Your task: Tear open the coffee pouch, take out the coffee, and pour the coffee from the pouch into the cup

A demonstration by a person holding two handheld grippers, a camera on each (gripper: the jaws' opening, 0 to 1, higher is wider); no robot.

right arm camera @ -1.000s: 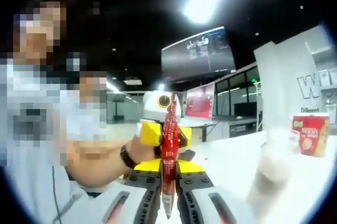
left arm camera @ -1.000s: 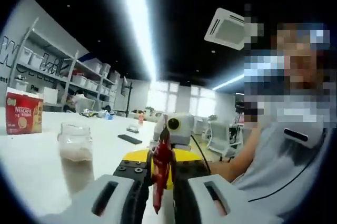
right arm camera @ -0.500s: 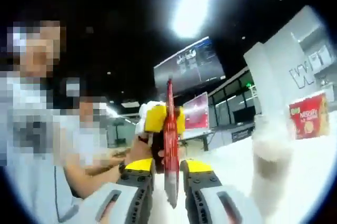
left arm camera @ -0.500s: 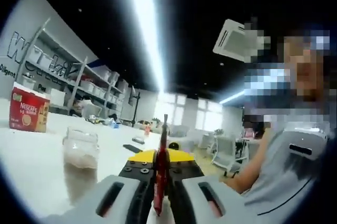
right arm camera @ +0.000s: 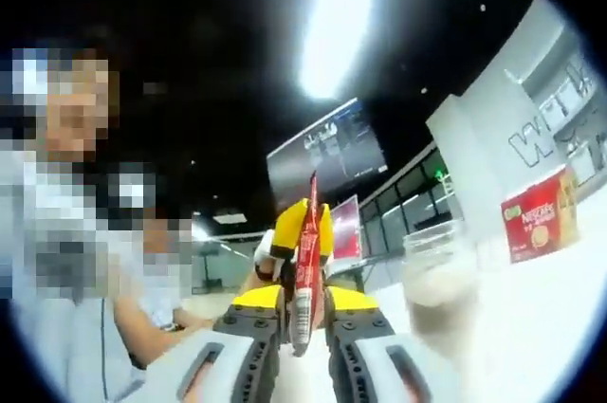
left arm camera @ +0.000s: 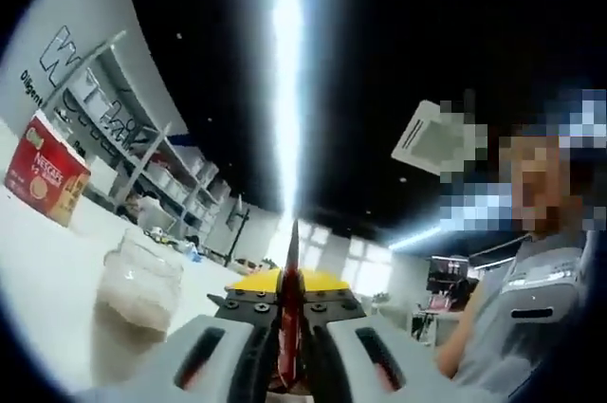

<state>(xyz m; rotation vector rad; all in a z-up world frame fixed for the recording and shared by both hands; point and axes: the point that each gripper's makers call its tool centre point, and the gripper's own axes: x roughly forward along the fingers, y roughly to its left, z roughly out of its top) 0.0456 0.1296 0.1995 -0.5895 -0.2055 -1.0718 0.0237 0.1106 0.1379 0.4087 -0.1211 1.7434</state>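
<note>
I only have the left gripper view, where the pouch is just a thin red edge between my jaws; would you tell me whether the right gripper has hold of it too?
Observer: Yes. In the right gripper view the right gripper is shut on the pouch, near its pale end.
Operator: Thank you. Where does my left gripper sit relative to that grip?
Observer: The left gripper clamps the pouch just beyond the right jaws, farther from that camera.
Operator: And what is behind the pouch on that side?
Observer: A large dark screen hangs from the ceiling behind it.
</note>
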